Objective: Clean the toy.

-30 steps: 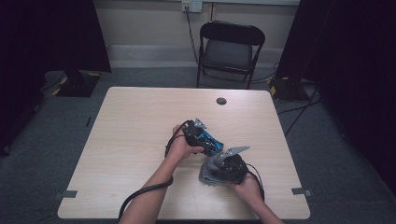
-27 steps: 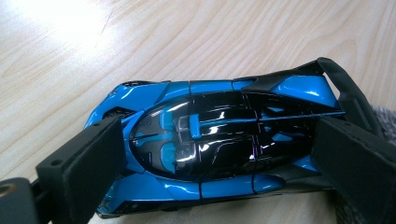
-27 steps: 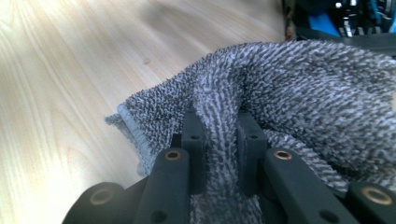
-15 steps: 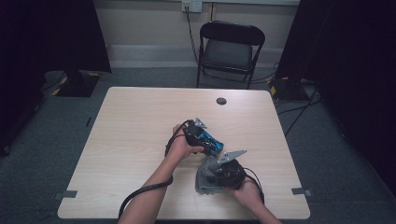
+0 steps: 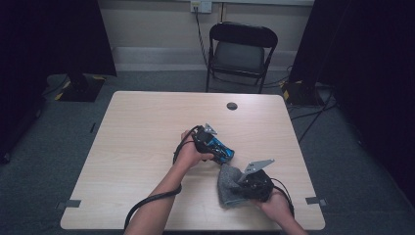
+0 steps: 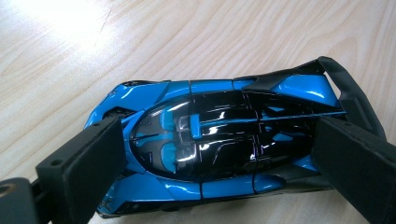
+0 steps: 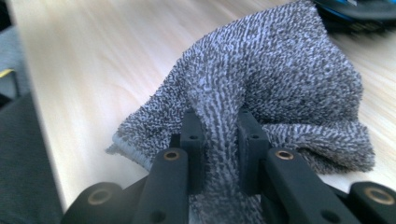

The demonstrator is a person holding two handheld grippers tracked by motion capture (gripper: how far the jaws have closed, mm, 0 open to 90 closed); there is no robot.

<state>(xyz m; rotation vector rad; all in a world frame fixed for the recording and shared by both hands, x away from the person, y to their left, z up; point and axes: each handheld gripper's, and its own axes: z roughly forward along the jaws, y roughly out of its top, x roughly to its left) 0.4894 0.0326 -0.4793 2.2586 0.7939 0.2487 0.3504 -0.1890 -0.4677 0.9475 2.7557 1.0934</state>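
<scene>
A glossy blue and black toy car point(image 6: 210, 140) lies on the pale wooden table point(image 5: 137, 137). My left gripper point(image 6: 217, 154) is shut on it lengthwise, one jaw at its nose and one at its tail. In the high view the car point(image 5: 224, 152) sits right of the table's middle, under the left gripper point(image 5: 210, 143). A grey terry cloth point(image 7: 280, 79) lies crumpled on the table just short of the car. My right gripper point(image 7: 219, 135) is shut on a raised fold of it. From above, the cloth point(image 5: 226, 190) lies near the front edge beside the right gripper point(image 5: 247, 185).
A small black round disc point(image 5: 232, 105) rests near the table's far edge. A black folding chair point(image 5: 242, 49) stands beyond that edge. The left gripper's cable point(image 5: 147, 203) trails off the near edge along the forearm.
My right gripper has shifted slightly toward the near edge and to the right, dragging the cloth with it. The left gripper and the car have stayed put.
</scene>
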